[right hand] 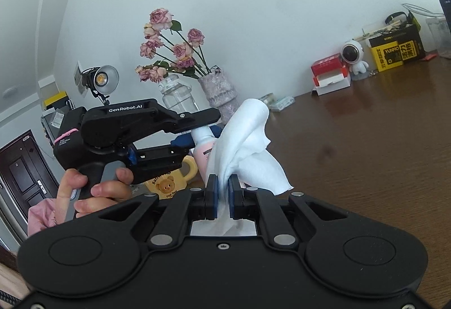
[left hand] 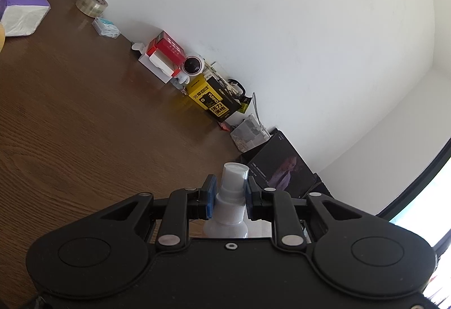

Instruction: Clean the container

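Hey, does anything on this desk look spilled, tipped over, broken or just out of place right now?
Nothing stands out. The left gripper holds the spray bottle by its neck, the right gripper pinches a white wipe, and the wooden table shows no spill.

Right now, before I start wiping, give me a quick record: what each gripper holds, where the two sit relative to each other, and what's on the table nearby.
left gripper: shut on spray bottle, clamped at its neck
right gripper: shut on white cloth
relation: cloth in front of bottle; contact cannot be told
bottle body: pink and white
surface: brown wooden table
nearby: yellow bear mug below left gripper
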### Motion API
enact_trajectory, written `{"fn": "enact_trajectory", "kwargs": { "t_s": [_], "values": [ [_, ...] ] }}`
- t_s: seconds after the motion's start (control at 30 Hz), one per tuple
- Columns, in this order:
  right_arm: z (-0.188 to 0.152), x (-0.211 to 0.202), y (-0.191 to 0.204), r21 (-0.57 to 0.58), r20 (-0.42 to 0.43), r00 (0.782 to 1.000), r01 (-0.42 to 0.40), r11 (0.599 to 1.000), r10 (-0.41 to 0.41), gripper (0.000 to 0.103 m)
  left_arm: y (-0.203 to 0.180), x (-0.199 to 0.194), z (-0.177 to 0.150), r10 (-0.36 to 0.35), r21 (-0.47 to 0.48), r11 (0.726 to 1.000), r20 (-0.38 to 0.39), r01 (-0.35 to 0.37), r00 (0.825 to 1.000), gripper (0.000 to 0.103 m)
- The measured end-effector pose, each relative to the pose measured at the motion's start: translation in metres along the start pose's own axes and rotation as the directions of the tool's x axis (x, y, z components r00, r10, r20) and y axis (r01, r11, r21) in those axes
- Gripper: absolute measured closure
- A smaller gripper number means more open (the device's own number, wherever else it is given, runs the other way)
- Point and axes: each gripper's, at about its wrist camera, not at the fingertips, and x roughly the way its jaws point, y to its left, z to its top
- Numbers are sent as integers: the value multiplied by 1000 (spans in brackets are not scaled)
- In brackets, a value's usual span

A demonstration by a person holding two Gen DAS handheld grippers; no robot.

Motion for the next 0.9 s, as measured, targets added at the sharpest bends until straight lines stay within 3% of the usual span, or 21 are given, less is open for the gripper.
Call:
{"fn": "enact_trajectory", "kwargs": {
  "t_s": [0.57, 0.9],
  "values": [
    [31, 4, 34, -120, 86, 991, -94, 988, 105, 95, -4, 2, -2, -8, 7, 1000, -14, 8, 1000, 82],
    [20, 6, 22, -78, 46, 996, -69, 995, 73, 95, -4, 1, -1, -13, 6, 1000, -17, 13, 1000, 82]
  ]
}}
